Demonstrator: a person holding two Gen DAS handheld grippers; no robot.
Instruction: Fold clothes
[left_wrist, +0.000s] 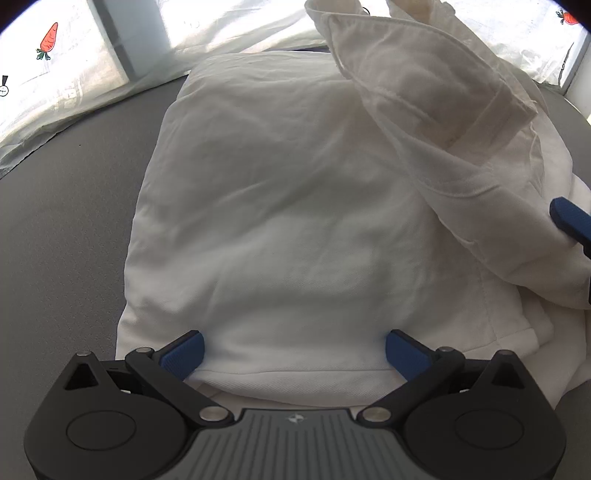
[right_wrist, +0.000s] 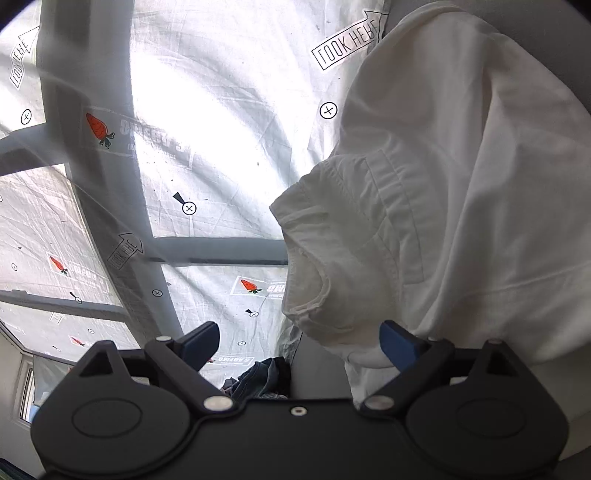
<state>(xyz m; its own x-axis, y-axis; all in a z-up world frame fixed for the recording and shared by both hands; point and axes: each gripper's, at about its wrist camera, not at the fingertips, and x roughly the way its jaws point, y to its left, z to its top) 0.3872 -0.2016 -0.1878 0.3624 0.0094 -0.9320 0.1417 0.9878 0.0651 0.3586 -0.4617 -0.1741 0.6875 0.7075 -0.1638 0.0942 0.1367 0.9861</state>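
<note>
A white garment lies partly folded on a grey table. My left gripper is open, its blue fingers resting over the garment's near folded edge, nothing held. A sleeve or collar part is lifted at the right. A blue finger of my right gripper shows at the right edge against that raised cloth. In the right wrist view the right gripper is open, with the white garment draped over its right finger; the collar hangs in front.
A translucent curtain with carrot prints and "LOOK HERE" labels hangs behind the table over a window frame. A dark denim item lies low in the right wrist view.
</note>
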